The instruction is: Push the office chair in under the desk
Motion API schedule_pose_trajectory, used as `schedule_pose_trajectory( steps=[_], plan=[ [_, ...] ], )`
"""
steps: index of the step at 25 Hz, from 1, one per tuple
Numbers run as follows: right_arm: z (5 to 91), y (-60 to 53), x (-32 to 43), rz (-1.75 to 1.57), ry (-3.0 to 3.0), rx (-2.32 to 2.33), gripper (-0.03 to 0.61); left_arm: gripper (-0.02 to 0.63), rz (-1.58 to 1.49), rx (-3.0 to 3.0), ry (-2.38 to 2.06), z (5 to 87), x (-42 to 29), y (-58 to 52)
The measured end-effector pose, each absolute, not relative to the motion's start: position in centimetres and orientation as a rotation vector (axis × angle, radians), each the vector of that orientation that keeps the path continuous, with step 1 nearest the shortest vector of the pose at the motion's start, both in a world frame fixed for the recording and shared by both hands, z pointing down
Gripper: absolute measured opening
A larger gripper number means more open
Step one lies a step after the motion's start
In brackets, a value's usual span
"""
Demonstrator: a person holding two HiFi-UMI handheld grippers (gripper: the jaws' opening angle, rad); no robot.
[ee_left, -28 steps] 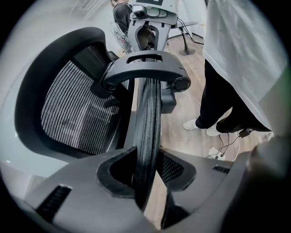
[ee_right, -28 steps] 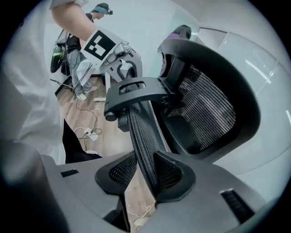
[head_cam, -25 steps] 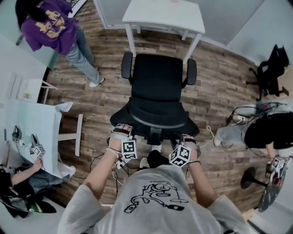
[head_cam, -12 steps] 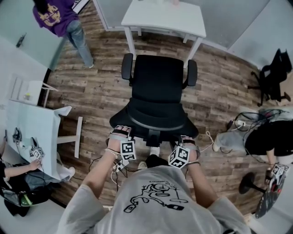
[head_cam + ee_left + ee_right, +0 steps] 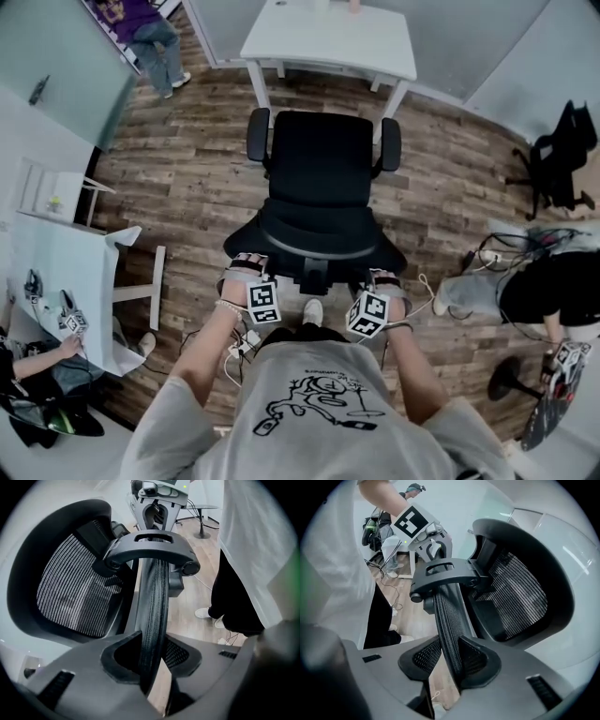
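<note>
Fingers (image 5: 79, 691) on the left gripper (image 5: 247, 270) are clamping the rim of the backrest (image 5: 152, 602) on its left side, pads squeezing it from both faces. Moving across, the chair (image 5: 321, 173) is sitting right in front of the white table (image 5: 328, 42), seat facing it and front edge near the table legs, but it isn't under yet. Over on the right, the right gripper (image 5: 382, 281) is biting the same rim the same way, its fingers (image 5: 534, 681) closed on the mesh edge.

Looks to me like the push itself is the step going on, so I'd be driving both hands evenly so the chair is rolling straight, not swinging. The armrests (image 5: 260, 136) are looking about as wide as the gap between the table legs, so I'd be lining that up carefully, since one could be catching a leg. I'd also be watching the cables (image 5: 234, 345) on the floor by the feet.

Writing-wise, I'm not finding anything readable. Each marker cube (image 5: 264, 302) is only showing black-and-white squares, and the shirt (image 5: 323, 403) is carrying a doodle with lettering too small to make out. No brand is showing on the chair.
</note>
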State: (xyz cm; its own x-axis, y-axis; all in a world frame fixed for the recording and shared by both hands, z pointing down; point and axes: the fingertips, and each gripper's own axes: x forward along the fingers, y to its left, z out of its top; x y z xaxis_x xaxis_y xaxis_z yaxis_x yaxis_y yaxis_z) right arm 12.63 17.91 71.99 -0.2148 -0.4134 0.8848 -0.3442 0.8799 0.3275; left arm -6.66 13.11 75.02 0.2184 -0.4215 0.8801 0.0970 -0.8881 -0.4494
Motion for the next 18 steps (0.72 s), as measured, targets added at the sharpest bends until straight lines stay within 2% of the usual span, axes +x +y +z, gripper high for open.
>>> schedule_pose_trajectory(
  steps=[18],
  plan=[
    [71.7, 12.3, 15.2, -0.085, -1.811, 0.583, 0.144, 0.12, -1.779, -2.123, 0.34, 75.0, -4.3, 7.8]
  ],
)
